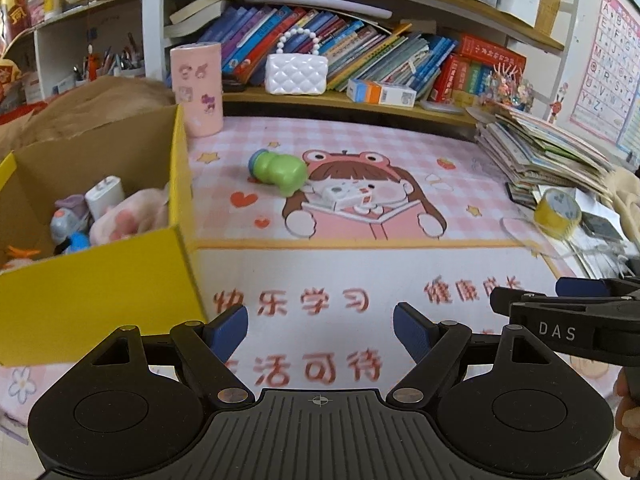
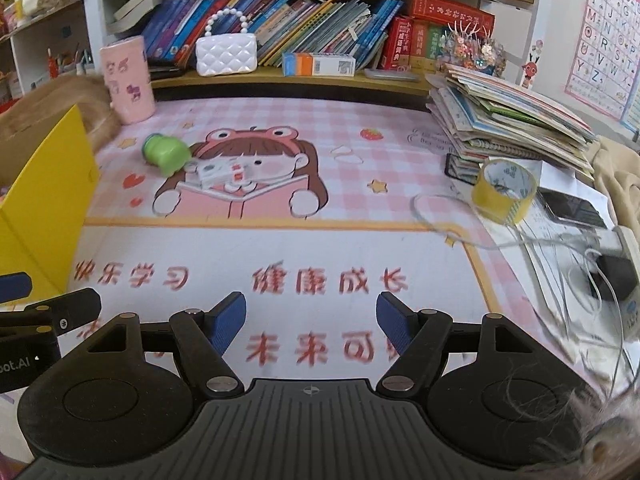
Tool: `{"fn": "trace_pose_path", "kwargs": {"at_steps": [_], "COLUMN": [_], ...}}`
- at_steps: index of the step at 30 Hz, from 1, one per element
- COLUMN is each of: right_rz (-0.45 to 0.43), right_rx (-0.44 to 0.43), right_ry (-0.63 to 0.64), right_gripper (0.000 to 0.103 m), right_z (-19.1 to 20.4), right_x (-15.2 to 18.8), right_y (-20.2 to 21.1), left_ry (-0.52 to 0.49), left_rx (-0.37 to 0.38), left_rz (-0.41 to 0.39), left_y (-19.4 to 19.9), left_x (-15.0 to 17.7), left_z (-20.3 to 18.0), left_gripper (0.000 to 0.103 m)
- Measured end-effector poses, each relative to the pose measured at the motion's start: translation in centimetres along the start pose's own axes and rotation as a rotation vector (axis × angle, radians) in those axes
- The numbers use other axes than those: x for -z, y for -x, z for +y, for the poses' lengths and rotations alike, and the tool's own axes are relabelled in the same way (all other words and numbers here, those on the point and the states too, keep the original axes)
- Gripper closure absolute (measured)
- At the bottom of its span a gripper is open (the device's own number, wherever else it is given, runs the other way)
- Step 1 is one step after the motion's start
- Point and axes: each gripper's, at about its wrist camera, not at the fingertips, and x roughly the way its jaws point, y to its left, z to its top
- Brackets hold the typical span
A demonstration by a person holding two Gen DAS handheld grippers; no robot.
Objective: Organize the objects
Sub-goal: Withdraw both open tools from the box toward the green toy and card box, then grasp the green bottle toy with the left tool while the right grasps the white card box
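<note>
Two tools are hovering low over the pink cartoon mat (image 1: pixel 320 272) that is covering the worktop. The left tool (image 1: pixel 320 330) is holding its blue-padded fingers (image 1: pixel 230 328) wide apart with nothing between them, and the right tool (image 2: pixel 310 320) is spread just as widely, also gripping nothing. In the left wrist view the right tool is showing at the right edge, just beside the left one.

Taking the yellow cardboard box (image 1: pixel 100 280) as the landmark: it is standing open at the mat's left side, and inside it are lying a white charger (image 1: pixel 105 196), a pink plush paw (image 1: pixel 128 220) and some small toys too jumbled to name. To the right of the box, out on the mat, a green toy (image 1: pixel 280 172) is lying on its side, and a small white toy camera (image 1: pixel 346 196) is sitting just beside it, farther from the box; whether they are touching cannot be told. Behind the box's far right corner a pink cylindrical holder (image 1: pixel 198 88) is standing upright. Well apart from the box, at the mat's right edge, a yellow tape roll (image 2: pixel 505 190) is sitting near a tilted stack of books (image 2: pixel 512 120). Beyond the box, on the shelf, a white quilted handbag (image 1: pixel 297 72) is standing before leaning books.
</note>
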Motion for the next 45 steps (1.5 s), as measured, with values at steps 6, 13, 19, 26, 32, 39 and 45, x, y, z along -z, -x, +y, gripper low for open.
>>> {"fn": "trace_pose_path", "kwargs": {"at_steps": [6,13,19,26,32,39,45], "right_rz": [0.000,-0.024,-0.051,-0.057,-0.032,-0.049,-0.040], "right_rx": [-0.026,-0.078,-0.117,-0.150,-0.232,-0.355,-0.413], "right_ry": [0.011,0.018,0.026,0.036,0.076,0.241,0.327], "right_gripper": [0.033,0.033,0.033,0.033,0.033,0.029,0.026], "right_z": [-1.4,-2.6,-3.3,-3.7,-3.1,0.3,3.6], "right_x": [-1.5,-3.9,-6.5,-8.7,-9.3,-9.9,-10.3], "right_y": [-1.7,-3.6,-5.6,-8.4,-11.2,-14.6,-17.4], "left_ry": [0.014,0.029,0.041,0.101,0.159,0.255,0.268], "left_rx": [-0.025,-0.077,-0.127,-0.184,-0.222,-0.258,-0.283], "left_rz": [-0.010,-0.043,-0.057,-0.062,-0.055,-0.007,-0.015], "left_y": [-1.5,-3.0,-4.9,-7.3,-9.8,-13.2,-13.4], "left_x": [-1.6,-3.8,-5.5,-7.6,-9.6,-11.3,-12.2], "left_z": [-1.0,-1.8,-2.4,-2.3,-1.1,1.3,2.2], "left_gripper": [0.021,0.021,0.021,0.022,0.022,0.021,0.021]}}
